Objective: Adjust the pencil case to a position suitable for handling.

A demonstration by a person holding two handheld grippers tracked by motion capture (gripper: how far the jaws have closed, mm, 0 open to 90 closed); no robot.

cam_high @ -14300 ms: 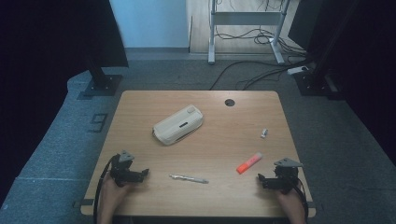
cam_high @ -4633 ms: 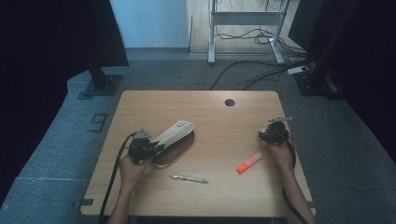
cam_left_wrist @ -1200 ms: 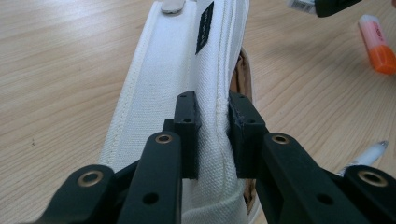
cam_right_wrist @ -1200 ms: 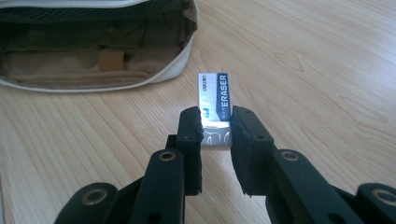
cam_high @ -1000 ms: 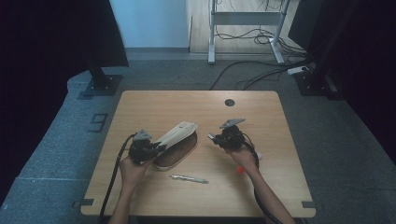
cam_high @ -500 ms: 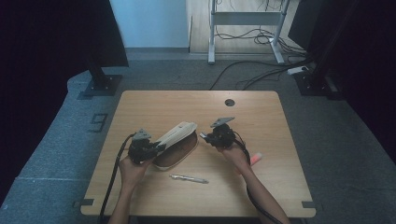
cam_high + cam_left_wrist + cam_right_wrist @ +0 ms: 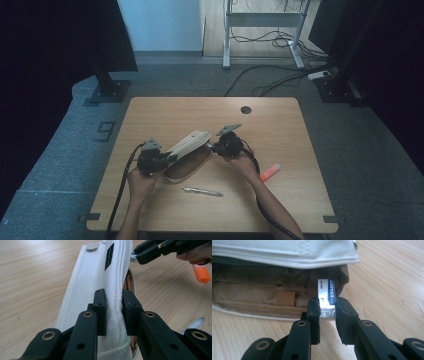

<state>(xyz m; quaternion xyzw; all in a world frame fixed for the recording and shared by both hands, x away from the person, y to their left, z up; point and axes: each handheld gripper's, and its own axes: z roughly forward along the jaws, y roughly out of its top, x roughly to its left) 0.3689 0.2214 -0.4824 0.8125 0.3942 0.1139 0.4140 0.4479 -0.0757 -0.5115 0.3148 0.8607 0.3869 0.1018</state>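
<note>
**Eraser held at the mouth of the opened pouch**

The eraser [image 7: 327, 296] sits clamped between the fingers of the right gripper [image 7: 326, 308], its blue-and-white sleeve standing past the fingertips and reaching just into the open mouth of the white pencil pouch [image 7: 287, 255]. Beyond the fingers lies the pouch's tan lining, with a small tan loop to the left of the eraser; the white flap hangs above the fingers, and the lower rim of the opening lies just beneath them. There is free room inside the pouch to the left of the eraser, while on the right the end wall of the pouch is close beside it.

The left gripper [image 7: 114, 312] has its fingers closed on the seamed edge of the pouch flap [image 7: 100, 272], holding it raised off the base. Ahead of these fingers, at the far end of the flap, the right gripper meets the opening.

From the high view, the pouch [image 7: 187, 150] lies between the two grippers, left [image 7: 152, 157] and right [image 7: 227, 145], near the middle of the tabletop [image 7: 280, 210]. A pen [image 7: 202, 191] lies on the wood just behind both grippers, towards the person, and an orange marker [image 7: 270, 171] rests to the right of the right hand [image 7: 242, 160]. The tabletop's wide margins are bare wood, with a round cable hole [image 7: 245, 109] near the far edge. Grey carpet [image 7: 60, 150] surrounds the table, cables trail across it beyond, and dark screens stand at both sides.
</note>
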